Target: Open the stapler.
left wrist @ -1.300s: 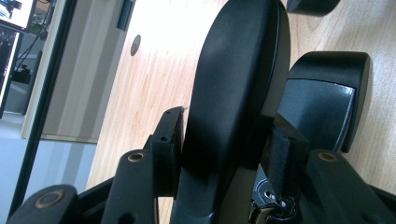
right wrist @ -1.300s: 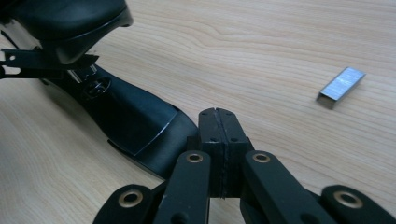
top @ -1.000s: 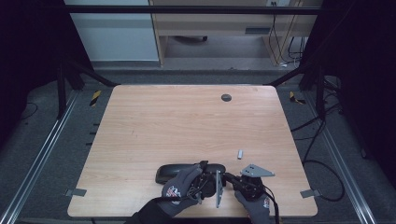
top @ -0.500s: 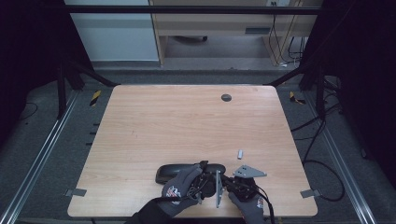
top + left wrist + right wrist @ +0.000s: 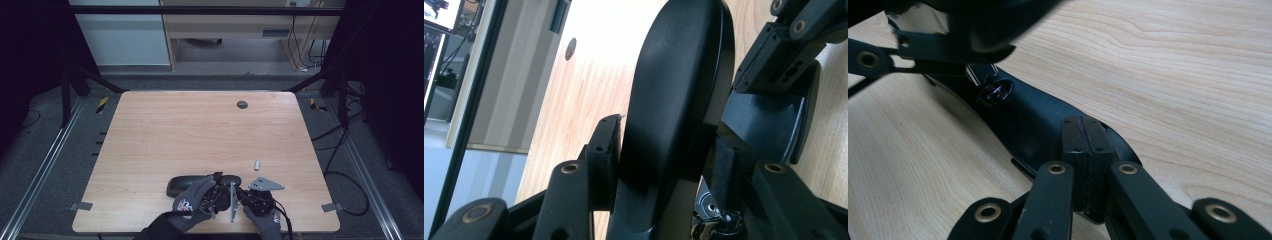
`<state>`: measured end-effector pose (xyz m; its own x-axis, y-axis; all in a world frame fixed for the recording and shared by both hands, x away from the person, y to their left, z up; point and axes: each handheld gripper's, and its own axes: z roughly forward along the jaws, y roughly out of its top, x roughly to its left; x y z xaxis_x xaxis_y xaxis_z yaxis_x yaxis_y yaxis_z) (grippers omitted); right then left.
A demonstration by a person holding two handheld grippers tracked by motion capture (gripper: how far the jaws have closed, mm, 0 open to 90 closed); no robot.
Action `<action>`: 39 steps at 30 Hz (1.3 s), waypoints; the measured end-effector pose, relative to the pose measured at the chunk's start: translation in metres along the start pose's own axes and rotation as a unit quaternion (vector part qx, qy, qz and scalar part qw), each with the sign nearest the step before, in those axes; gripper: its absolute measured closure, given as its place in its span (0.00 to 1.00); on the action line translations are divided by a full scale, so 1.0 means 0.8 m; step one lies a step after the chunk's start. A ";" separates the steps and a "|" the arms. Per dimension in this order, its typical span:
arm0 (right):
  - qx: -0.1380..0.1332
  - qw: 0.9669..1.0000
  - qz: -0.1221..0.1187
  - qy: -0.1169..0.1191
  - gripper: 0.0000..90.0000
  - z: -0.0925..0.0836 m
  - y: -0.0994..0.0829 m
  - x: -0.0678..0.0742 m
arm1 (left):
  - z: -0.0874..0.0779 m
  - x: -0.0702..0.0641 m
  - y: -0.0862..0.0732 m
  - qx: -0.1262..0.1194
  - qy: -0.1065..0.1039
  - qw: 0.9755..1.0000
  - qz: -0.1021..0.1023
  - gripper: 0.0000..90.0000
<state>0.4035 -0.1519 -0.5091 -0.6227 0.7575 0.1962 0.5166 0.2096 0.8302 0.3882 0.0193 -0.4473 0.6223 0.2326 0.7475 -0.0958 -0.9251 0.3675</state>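
Light wooden desk (image 5: pixel 200 135) is standing on grey carpet (image 5: pixel 45 165). Black frame struts (image 5: pixel 75 75) are flanking its far corners; a wooden cabinet (image 5: pixel 225 30) is sitting beyond the far edge.

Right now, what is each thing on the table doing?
Black case: open, upper shell clamped on edge between the left jaws.
Lower shell: flat on the table.
Left gripper: shut on the upper shell.
Right gripper: shut, pads together.
Small grey piece: lying loose, untouched.

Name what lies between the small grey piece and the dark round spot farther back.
Bare table, seen in the high view, from small grey piece to dark round spot.
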 end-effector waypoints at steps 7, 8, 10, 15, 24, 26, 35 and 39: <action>-0.001 1.000 0.006 -0.002 1.00 0.000 0.000 -0.001 | -0.006 0.006 -0.002 -0.008 0.002 1.000 -0.014 0.60; -0.001 1.000 0.006 -0.002 1.00 0.000 0.000 -0.001 | -0.007 0.007 -0.002 -0.004 0.002 1.000 -0.009 0.60; 0.000 1.000 0.006 -0.003 1.00 0.000 0.000 -0.001 | -0.009 0.009 -0.003 -0.007 0.002 1.000 -0.013 0.60; -0.001 1.000 0.005 -0.001 1.00 0.000 0.000 -0.001 | -0.014 0.015 -0.005 -0.012 0.003 1.000 -0.022 0.60; -0.001 1.000 0.007 -0.003 1.00 0.000 0.000 0.000 | -0.027 0.028 -0.013 -0.034 0.010 0.998 -0.053 0.62; -0.002 1.000 0.006 -0.002 1.00 0.000 0.000 -0.001 | -0.029 0.031 -0.014 -0.037 0.010 0.998 -0.058 0.62; 0.001 1.000 0.009 -0.003 1.00 0.000 0.000 0.000 | -0.039 0.044 -0.022 -0.052 0.010 0.995 -0.090 0.62; 0.000 1.000 0.008 -0.003 1.00 0.000 0.000 0.000 | -0.044 0.050 -0.027 -0.058 0.010 0.993 -0.103 0.62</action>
<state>0.4036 -0.1519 -0.5091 -0.6101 0.7649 0.2067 0.5270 0.1970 0.8267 0.3873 0.0589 -0.4058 0.6232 0.4206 0.6594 -0.0576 -0.8161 0.5750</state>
